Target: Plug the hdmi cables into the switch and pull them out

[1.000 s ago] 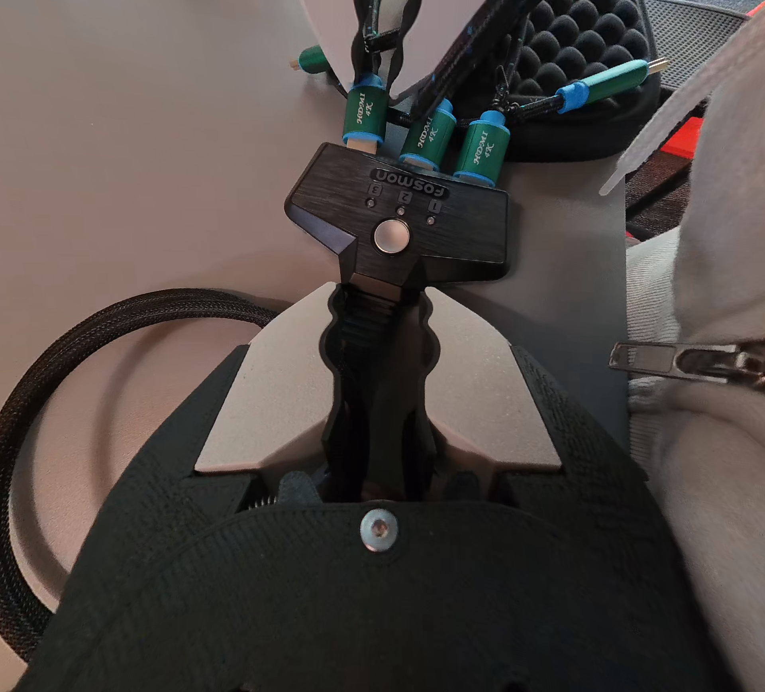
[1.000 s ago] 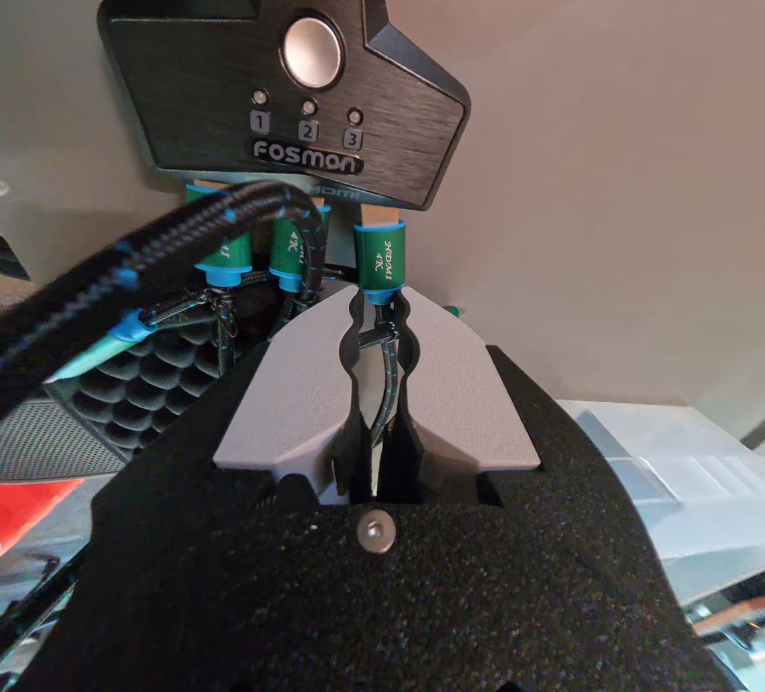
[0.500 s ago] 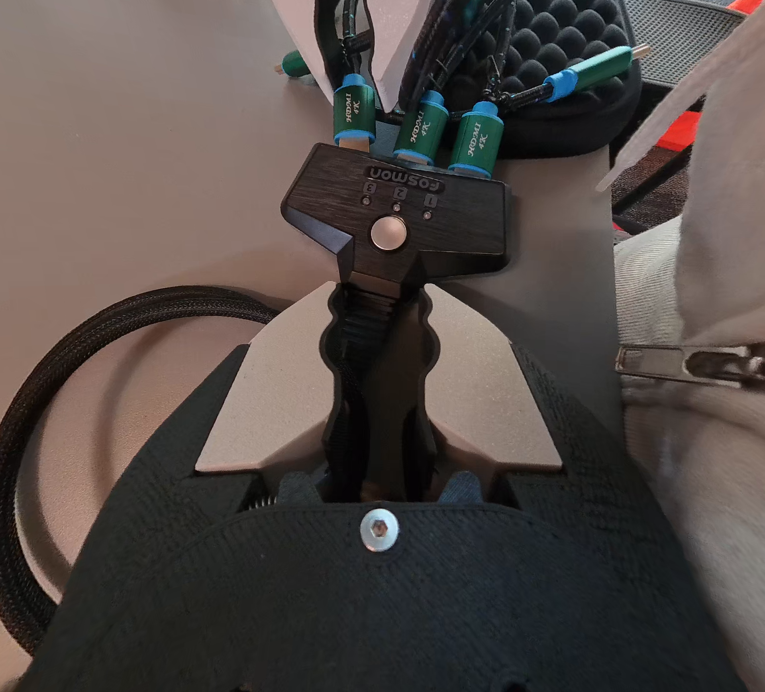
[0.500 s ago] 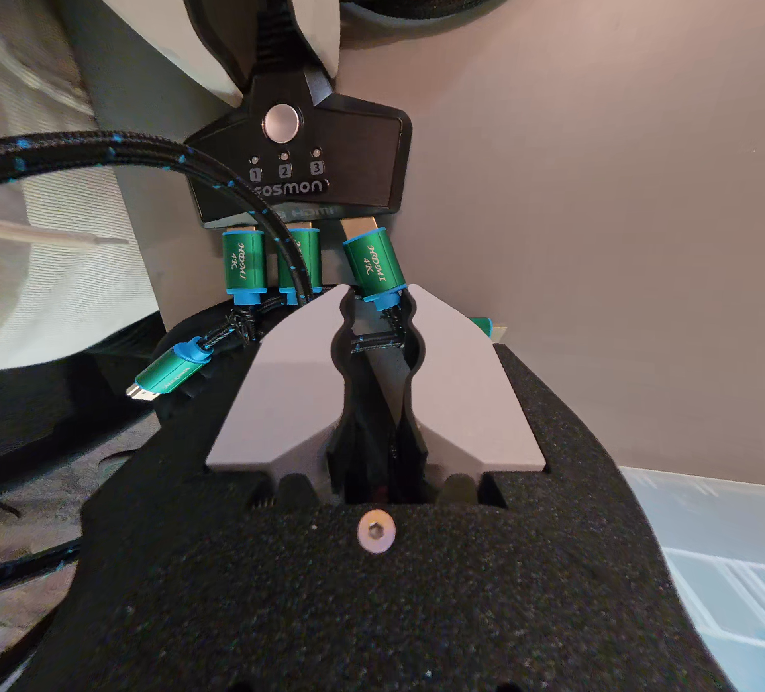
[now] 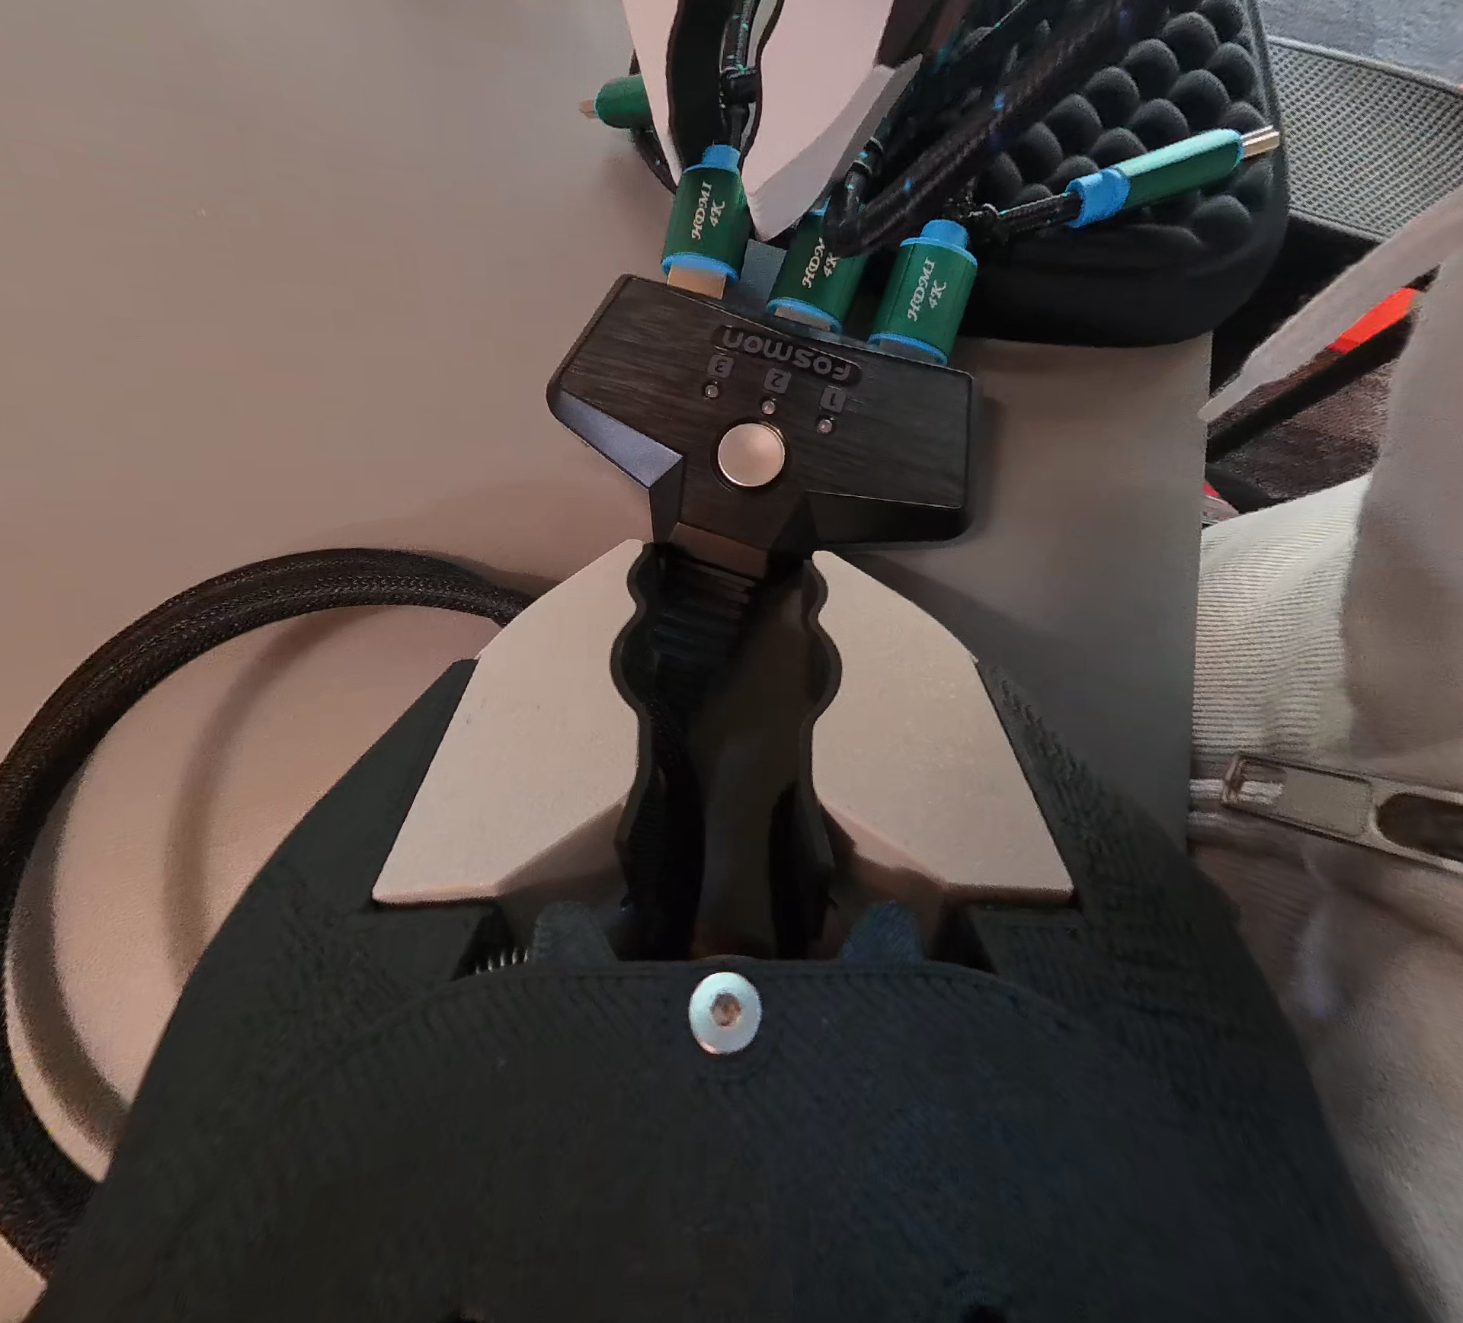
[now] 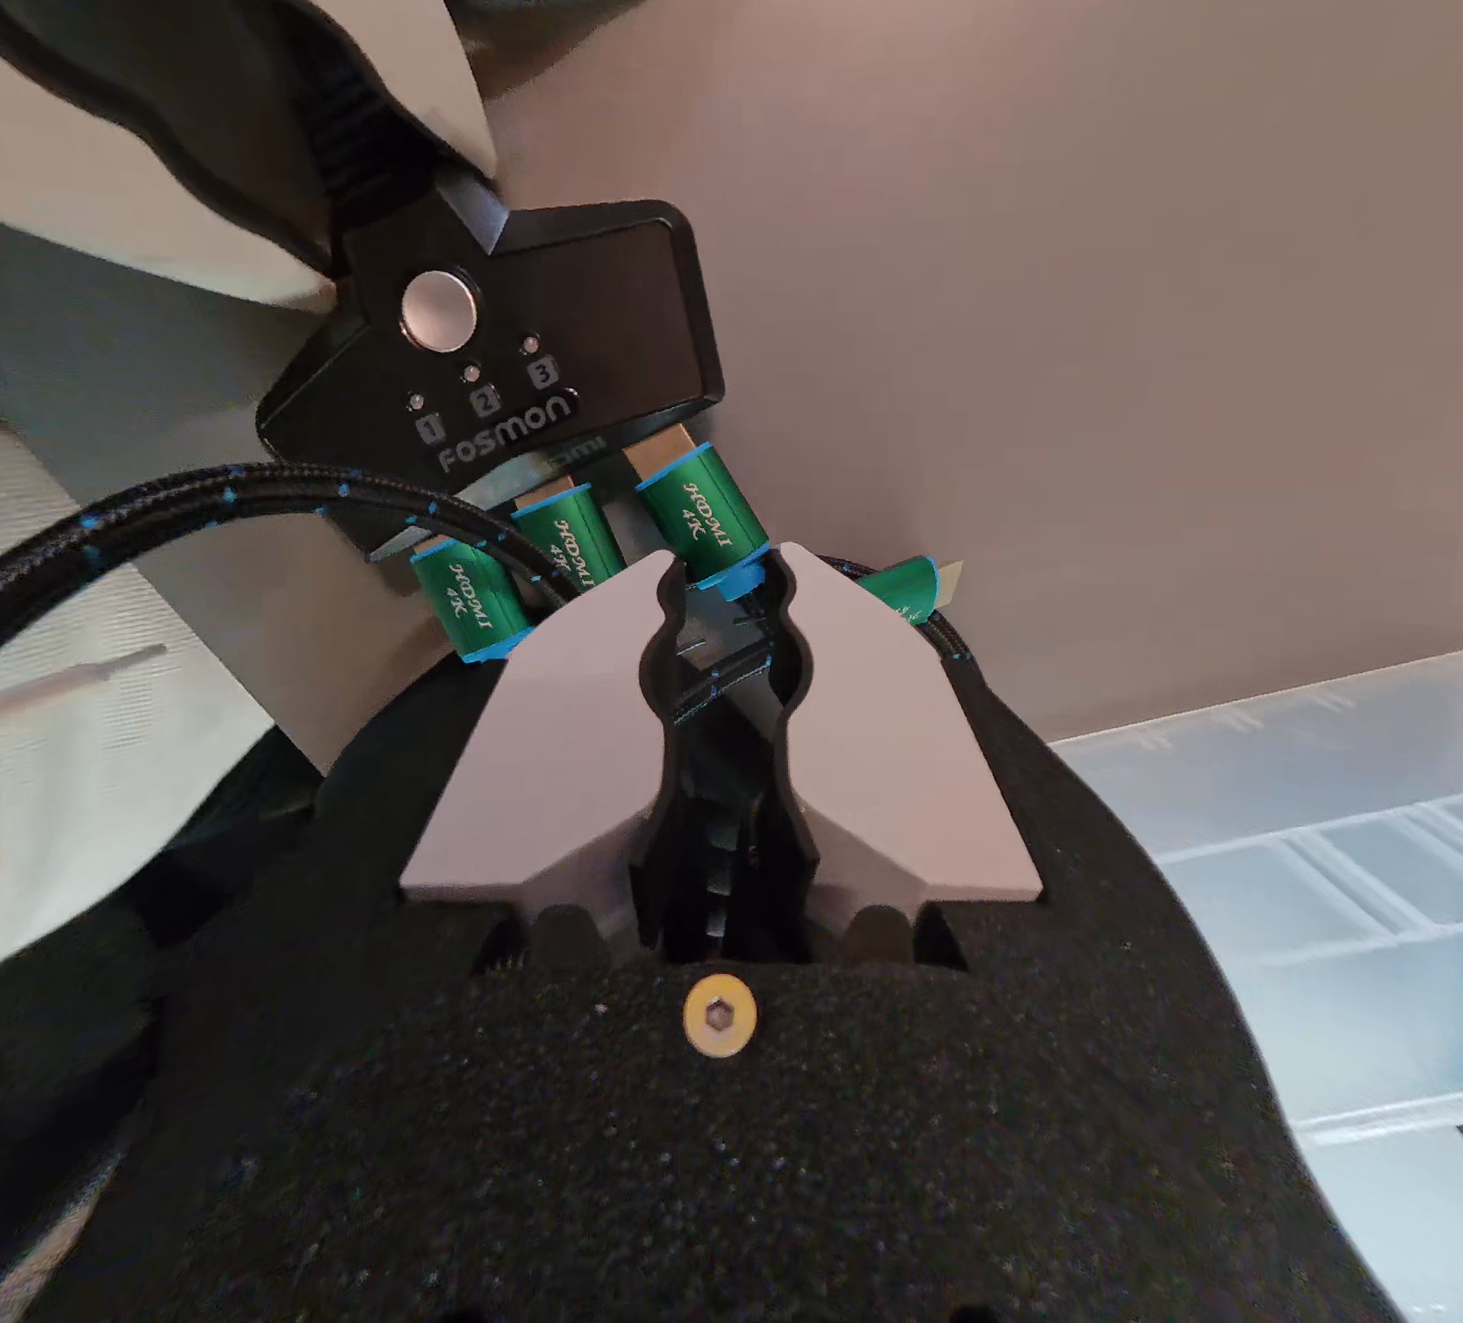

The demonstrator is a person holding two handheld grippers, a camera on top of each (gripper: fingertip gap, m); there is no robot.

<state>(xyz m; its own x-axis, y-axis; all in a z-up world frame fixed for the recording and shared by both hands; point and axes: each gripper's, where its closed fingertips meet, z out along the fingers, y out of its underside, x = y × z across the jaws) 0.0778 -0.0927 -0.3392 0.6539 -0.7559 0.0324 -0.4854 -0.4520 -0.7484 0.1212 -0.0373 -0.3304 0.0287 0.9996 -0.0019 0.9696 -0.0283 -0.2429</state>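
Note:
The black switch lies on the grey table. My left gripper is shut on its ribbed cable tail. Three green HDMI plugs sit in its ports. The third-port plug shows bare metal at the port. My right gripper is closed around the blue collar of that plug, with its braided cable running back between the fingers. The switch and left gripper show in the right wrist view. The right gripper shows in the left wrist view. Two free plugs lie behind.
A thick black braided cable loops on the table at the left. A black foam cushion lies behind the switch. A person's light zipped garment is at the right. A clear plastic box stands beside the right gripper.
The right gripper has drawn back and tilted, so the switch looks smaller and turned in its view. Both grippers keep their hold. The third plug still shows metal at the port.

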